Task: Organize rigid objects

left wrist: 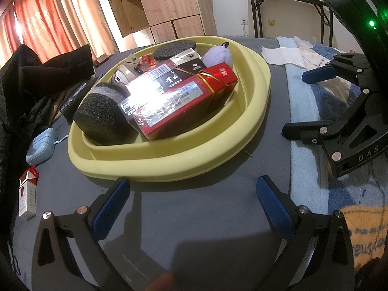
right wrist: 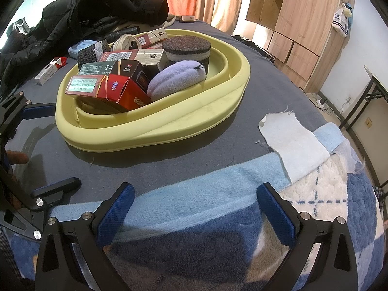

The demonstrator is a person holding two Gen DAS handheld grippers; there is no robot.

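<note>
Both my grippers, left and right, hang released and empty just short of the basin, since nearly all the boxes already sit inside it, one pack lying outside, left of the basin.

One yellow basin sits mid-frame, holding at least five cigarette packs, two dark foam pieces, one lilac plush puff and one round tin. One more cigarette pack lies outside at left.
</note>
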